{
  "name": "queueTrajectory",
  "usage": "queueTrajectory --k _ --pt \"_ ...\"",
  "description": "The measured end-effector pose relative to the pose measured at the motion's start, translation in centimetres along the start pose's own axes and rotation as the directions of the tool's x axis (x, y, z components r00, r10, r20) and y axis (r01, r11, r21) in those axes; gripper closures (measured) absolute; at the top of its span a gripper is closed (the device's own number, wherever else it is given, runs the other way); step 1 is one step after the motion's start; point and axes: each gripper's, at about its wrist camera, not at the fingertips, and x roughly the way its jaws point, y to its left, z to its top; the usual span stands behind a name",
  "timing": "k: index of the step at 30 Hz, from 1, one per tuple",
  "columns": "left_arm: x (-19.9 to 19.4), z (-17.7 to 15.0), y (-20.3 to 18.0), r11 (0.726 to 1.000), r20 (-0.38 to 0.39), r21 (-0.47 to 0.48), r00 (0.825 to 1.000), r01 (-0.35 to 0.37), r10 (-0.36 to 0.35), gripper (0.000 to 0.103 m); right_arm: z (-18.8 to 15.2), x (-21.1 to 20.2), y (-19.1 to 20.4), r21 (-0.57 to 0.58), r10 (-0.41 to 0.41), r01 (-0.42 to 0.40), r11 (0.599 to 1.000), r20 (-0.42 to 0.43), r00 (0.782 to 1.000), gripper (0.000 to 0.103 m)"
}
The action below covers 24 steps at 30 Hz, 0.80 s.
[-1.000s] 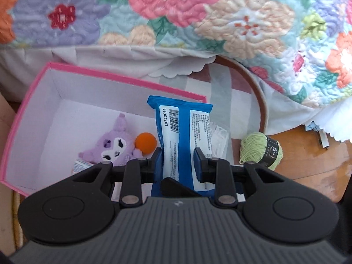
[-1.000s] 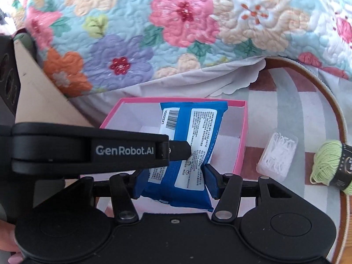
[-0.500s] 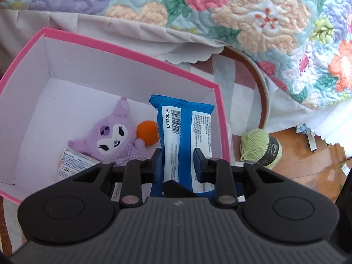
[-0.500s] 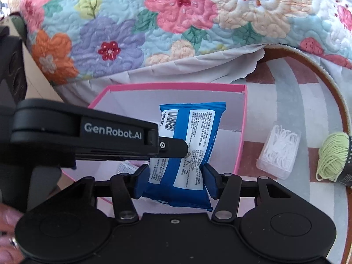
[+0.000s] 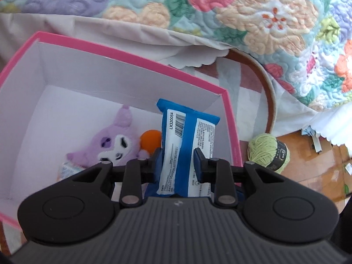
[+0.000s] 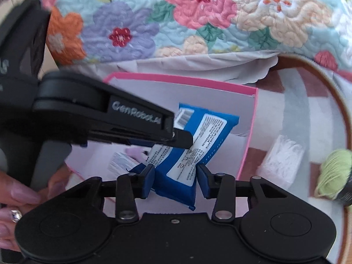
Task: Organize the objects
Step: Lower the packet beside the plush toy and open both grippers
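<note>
A blue wet-wipes pack [image 5: 184,145] with white labels is held over the pink-rimmed white box [image 5: 136,59]. My left gripper [image 5: 177,162] is shut on the pack. My right gripper [image 6: 176,176] is also shut on the pack [image 6: 193,151], near its lower end. The left gripper body [image 6: 99,118] crosses the right wrist view. Inside the box lie a purple plush toy [image 5: 110,145], an orange ball [image 5: 150,139] and a small printed packet [image 6: 120,165]. The box also shows in the right wrist view [image 6: 248,145].
A green yarn ball [image 5: 267,151] lies right of the box on a striped round rug [image 5: 248,101]; it also shows in the right wrist view [image 6: 334,173]. A clear plastic packet [image 6: 283,158] lies between box and yarn. A floral quilt [image 5: 220,11] hangs behind. Wooden floor [image 5: 308,165] is at right.
Both grippers have carried the pack left and forward, from over the box's right edge to over its inside. The pack now tilts to the right in the right wrist view.
</note>
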Motion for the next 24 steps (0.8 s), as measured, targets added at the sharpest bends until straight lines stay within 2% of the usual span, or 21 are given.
queueTrajectory --k 6,10,12,13,15,24 --pt "0.8 0.0 -0.2 1.0 -0.006 0.013 1.0 -0.022 0.022 0.077 0.3 0.4 0.4 -0.056 -0.053 0.051 0.997 -0.024 0.998 0.056" --pt "1.6 -0.2 0.2 0.999 -0.034 -0.002 0.999 -0.033 0.033 0.085 0.3 0.4 1.0 -0.107 -0.094 0.09 0.99 -0.032 0.995 0.055" --pt "2.1 -0.4 0.4 1.0 -0.058 -0.017 0.998 -0.017 0.016 0.087 0.0 0.0 1.4 -0.161 -0.121 0.118 0.98 -0.006 0.993 0.052" --pt "2.3 -0.5 0.3 1.0 -0.065 -0.017 0.998 -0.019 0.018 0.089 -0.2 -0.4 1.5 -0.194 -0.116 0.117 0.974 0.016 0.993 0.047" --pt "2.6 -0.7 0.2 0.999 -0.072 -0.009 0.997 -0.031 0.031 0.089 -0.6 -1.1 1.4 -0.213 -0.105 0.111 0.971 0.038 0.994 0.045" --pt "0.8 -1.3 -0.7 0.991 -0.045 0.023 0.99 -0.13 0.131 0.09 -0.9 -2.7 -0.4 -0.078 0.041 -0.041 0.996 -0.007 0.999 0.051"
